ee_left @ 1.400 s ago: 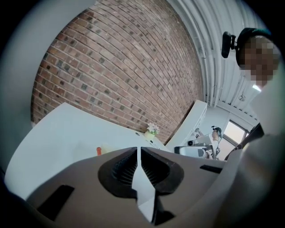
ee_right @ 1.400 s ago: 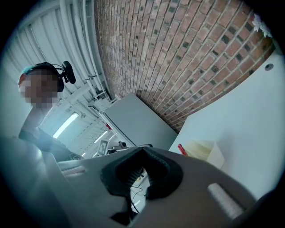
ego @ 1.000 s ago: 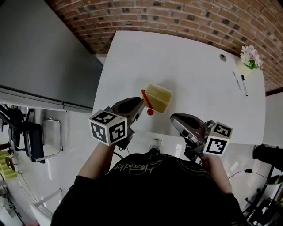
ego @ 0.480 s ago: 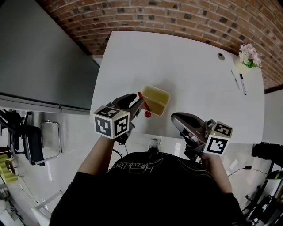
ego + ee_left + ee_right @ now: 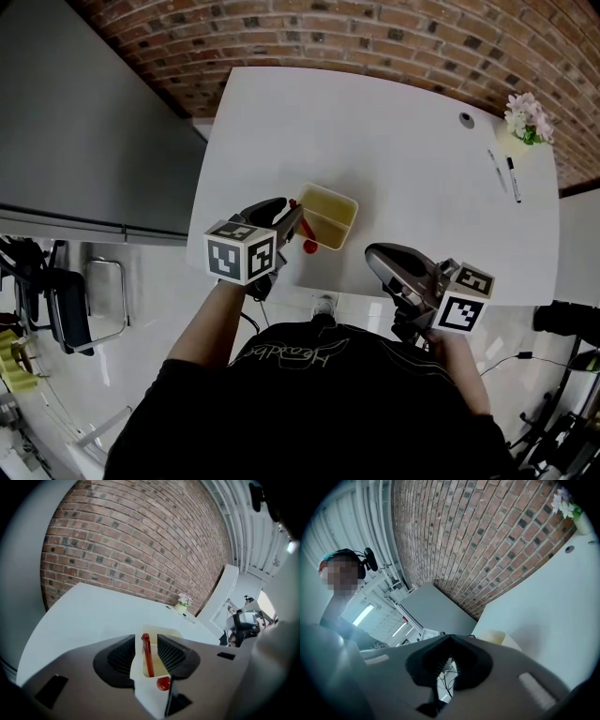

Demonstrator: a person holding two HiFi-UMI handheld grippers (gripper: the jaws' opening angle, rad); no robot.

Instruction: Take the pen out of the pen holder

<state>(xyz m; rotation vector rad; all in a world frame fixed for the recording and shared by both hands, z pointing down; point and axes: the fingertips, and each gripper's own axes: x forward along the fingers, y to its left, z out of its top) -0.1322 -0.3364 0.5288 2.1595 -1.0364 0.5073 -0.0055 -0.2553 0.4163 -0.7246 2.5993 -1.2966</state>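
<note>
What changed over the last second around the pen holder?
The left tongs opened wide and moved in closer to the pen holder, so the red pen now stands between them, untouched. Nothing was taken hold of. The pen is still in the holder; the right tongs stayed put, empty.

The slim red pen (image 5: 147, 656) stands nearly upright, slightly tilted, in the near left corner of the pale yellow translucent rectangular plastic pen holder (image 5: 330, 217). Its top rises above the rim. The holder sits upright by the white table's (image 5: 403, 150) near edge.
</note>
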